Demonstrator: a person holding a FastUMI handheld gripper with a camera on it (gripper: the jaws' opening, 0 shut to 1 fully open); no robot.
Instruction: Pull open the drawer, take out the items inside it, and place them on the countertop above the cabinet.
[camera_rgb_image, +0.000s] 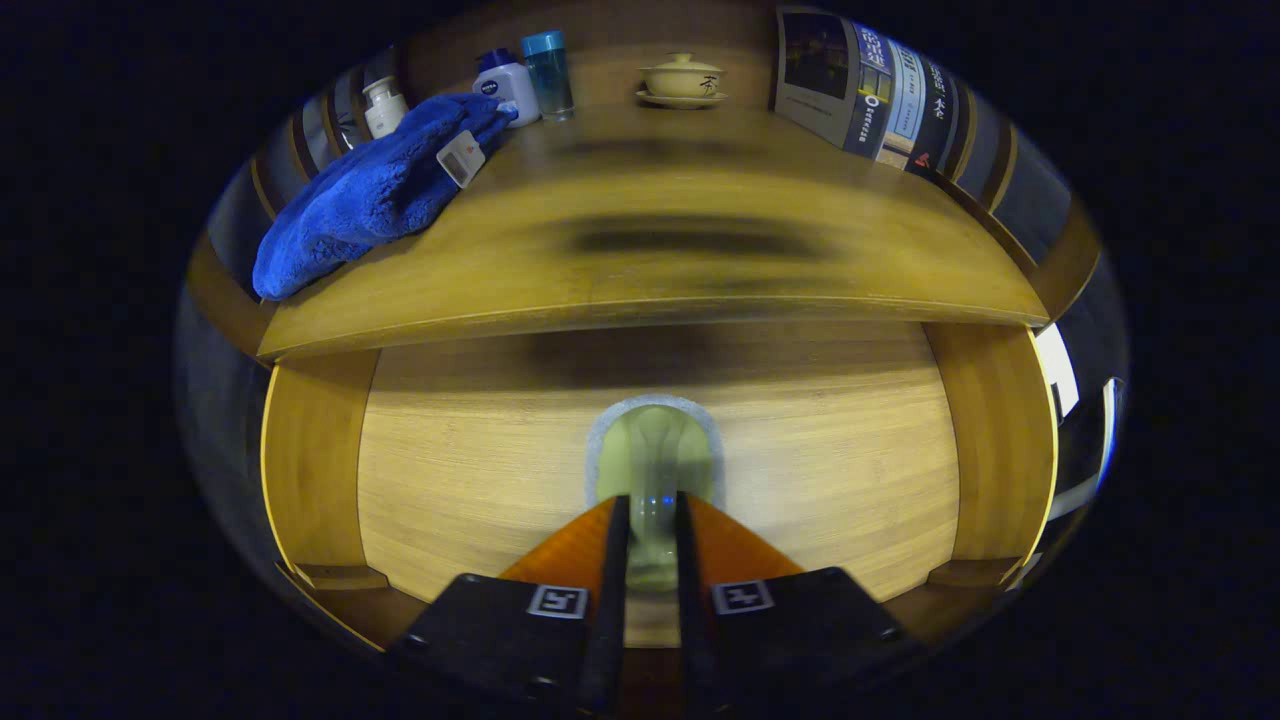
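Open drawer (480, 470), tool (652, 515) gripping sponge (655, 455)

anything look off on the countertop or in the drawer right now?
Mostly tidy. The one loose thing is the blue towel: it lies crumpled at the countertop end by the bottles, one end hanging over the edge. The lidded cup sits upright at the back. In the open drawer, the gripper is closed on a green sponge.
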